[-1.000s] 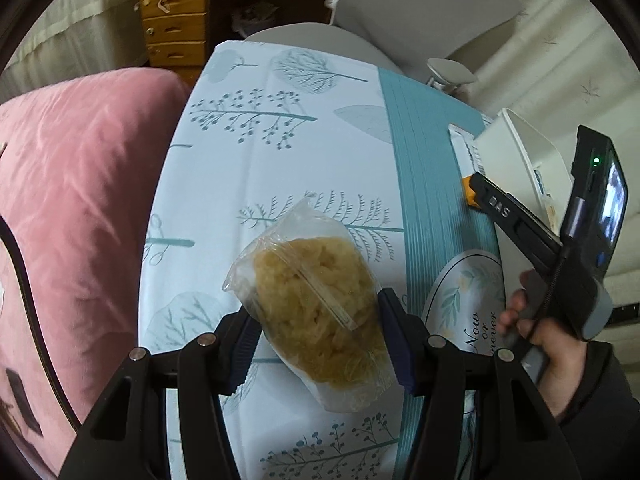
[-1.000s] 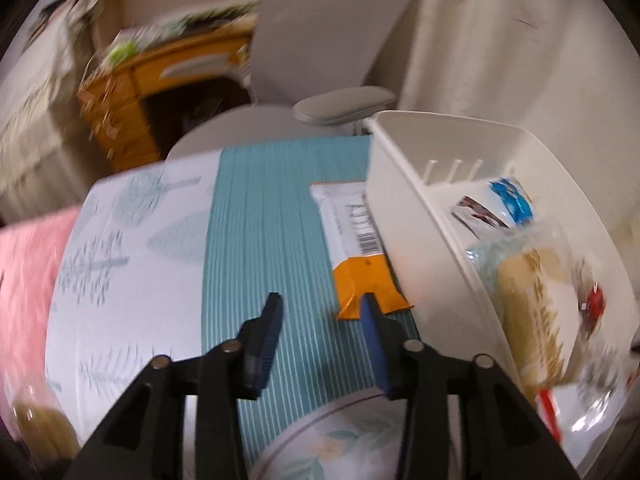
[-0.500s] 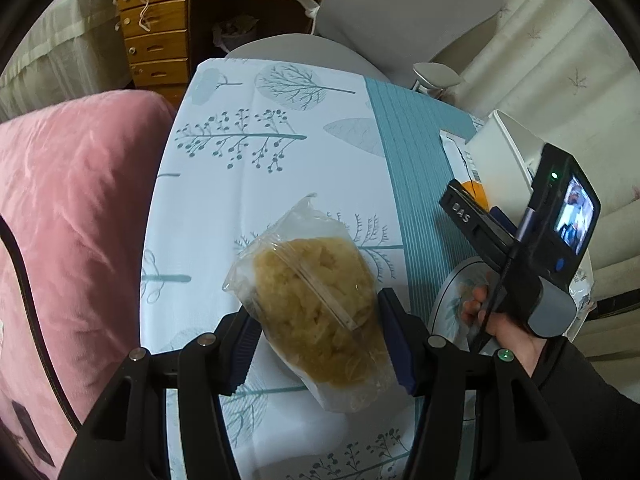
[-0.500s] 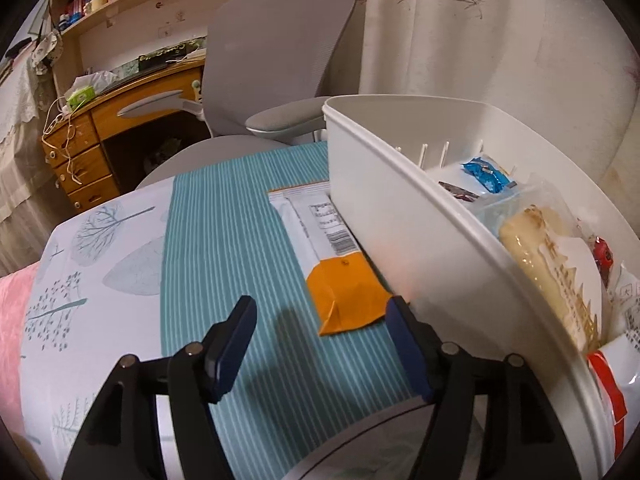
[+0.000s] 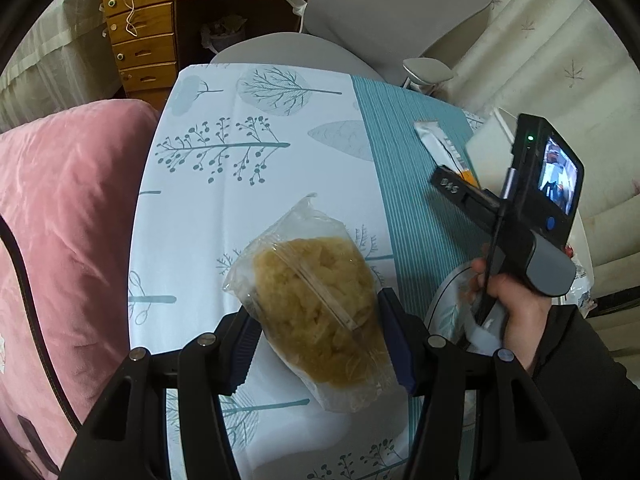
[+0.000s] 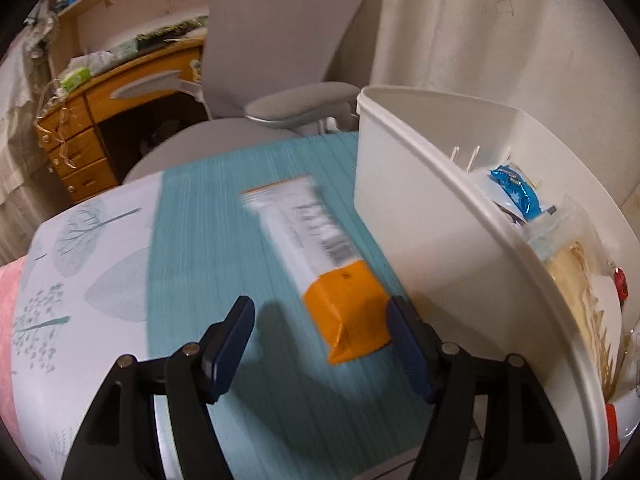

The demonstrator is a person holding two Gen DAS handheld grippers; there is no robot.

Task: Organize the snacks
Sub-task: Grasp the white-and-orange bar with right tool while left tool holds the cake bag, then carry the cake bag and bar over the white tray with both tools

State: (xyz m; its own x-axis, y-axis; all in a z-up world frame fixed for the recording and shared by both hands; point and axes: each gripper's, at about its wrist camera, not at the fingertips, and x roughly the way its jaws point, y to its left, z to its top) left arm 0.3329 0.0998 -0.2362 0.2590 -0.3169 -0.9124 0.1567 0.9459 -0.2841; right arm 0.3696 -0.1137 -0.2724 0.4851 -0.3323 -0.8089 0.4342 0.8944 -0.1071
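Note:
My left gripper [image 5: 320,344] is shut on a clear bag of yellow chips [image 5: 316,304] and holds it above the tree-print tablecloth [image 5: 224,184]. My right gripper [image 6: 320,340] is open, its jaws either side of the orange end of a white and orange snack bar [image 6: 320,248] that lies on the teal stripe beside the white bin [image 6: 420,216]. The right gripper also shows in the left wrist view [image 5: 452,188], by the same bar [image 5: 440,148]. The bin holds several packets, among them a blue one [image 6: 516,192].
A grey office chair [image 6: 280,68] stands behind the table's far edge, with a wooden desk [image 6: 92,128] beyond it. A pink cushion [image 5: 60,220] lies along the table's left side. A printed plate [image 5: 448,308] sits under the right hand.
My right gripper has opened wider and moved forward until its jaws flank the bar's orange end. My left gripper still holds the chip bag, lifted slightly higher.

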